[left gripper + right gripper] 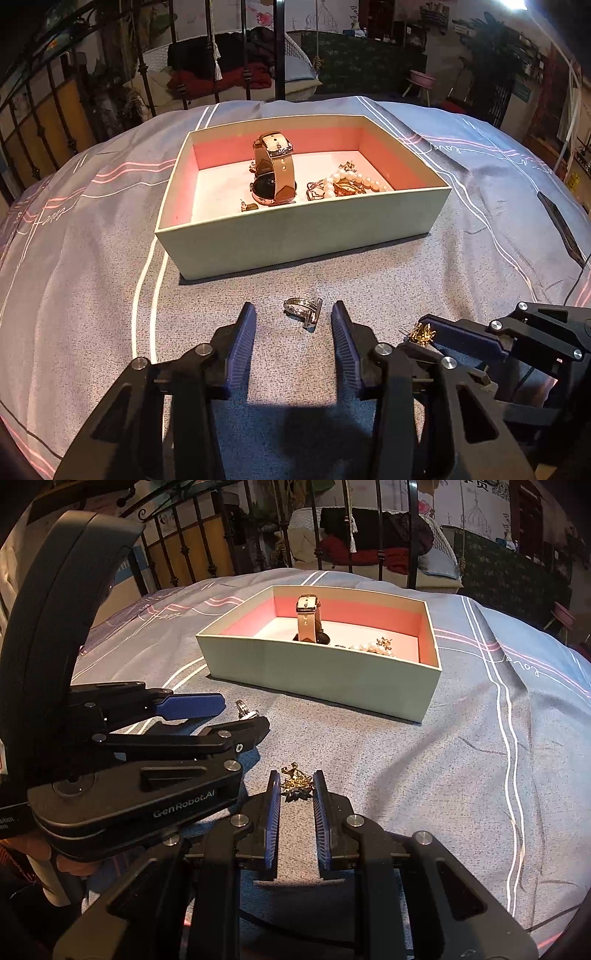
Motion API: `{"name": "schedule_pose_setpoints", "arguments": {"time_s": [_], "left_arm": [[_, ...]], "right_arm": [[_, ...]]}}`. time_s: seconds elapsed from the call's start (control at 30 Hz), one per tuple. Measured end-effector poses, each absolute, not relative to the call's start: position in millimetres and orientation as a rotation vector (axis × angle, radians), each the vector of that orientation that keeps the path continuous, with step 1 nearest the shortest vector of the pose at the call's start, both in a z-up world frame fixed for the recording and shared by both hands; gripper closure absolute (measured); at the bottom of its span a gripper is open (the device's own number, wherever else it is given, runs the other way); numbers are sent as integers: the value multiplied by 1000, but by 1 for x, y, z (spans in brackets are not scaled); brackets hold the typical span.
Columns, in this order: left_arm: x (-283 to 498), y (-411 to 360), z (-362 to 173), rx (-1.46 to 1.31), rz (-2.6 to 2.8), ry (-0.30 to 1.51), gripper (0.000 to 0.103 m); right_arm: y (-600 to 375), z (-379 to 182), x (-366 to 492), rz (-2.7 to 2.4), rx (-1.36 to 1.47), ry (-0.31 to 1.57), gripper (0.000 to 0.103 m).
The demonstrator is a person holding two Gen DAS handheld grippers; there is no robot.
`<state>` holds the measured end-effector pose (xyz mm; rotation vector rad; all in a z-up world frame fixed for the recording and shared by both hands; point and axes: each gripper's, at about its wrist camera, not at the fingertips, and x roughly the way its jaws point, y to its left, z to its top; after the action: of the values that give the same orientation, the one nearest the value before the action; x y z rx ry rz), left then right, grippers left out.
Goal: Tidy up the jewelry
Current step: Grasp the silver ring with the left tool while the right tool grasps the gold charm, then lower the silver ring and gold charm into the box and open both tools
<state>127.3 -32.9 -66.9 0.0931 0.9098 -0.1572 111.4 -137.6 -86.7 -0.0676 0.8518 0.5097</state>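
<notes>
Straddling the silver ring with its jaws spread wide, the left gripper had the piece just ahead of and between its fingertips, touching neither blue pad. The ring lay tilted on the grey quilt, and soft bedding was the first hazard: pads pressing down on either side could dimple the fabric, so the ring might tip or roll away before the jaws met. A tilted band could also squirt out forward if caught on its curve.

Just to the left gripper's right, the right gripper had its pads drawn close around a gold brooch (spiky, star-like, with a pin). The brooch sat between the tips and looked held, though whether both pads truly pressed on it could not be told from either view. A hold on thin prongs near the very tips seemed fragile; the brooch might twist or drop when lifted.

The two tools sat near each other, so a careless swing could knock them together.

Straight ahead of both stood the open box, already holding a watch on its edge and a pearl bracelet at its right side. A drop from too high might topple the watch or snag the brooch's prongs in the pearls, and a low approach could clip the near wall.
</notes>
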Motion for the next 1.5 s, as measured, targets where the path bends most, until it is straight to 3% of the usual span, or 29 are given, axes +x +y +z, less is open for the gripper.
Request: {"name": "schedule_pose_setpoints", "arguments": {"time_s": [0.07, 0.73, 1.5], "left_arm": [[126, -35, -67, 103, -164, 905, 84], [115, -10, -39, -26, -165, 827, 84], [220, -19, -1, -49, -134, 826, 83]], "right_arm": [[-138, -87, 111, 509, -67, 851, 84], [-145, -66, 111, 480, -43, 757, 84], [-124, -35, 216, 389, -86, 760, 84]]}}
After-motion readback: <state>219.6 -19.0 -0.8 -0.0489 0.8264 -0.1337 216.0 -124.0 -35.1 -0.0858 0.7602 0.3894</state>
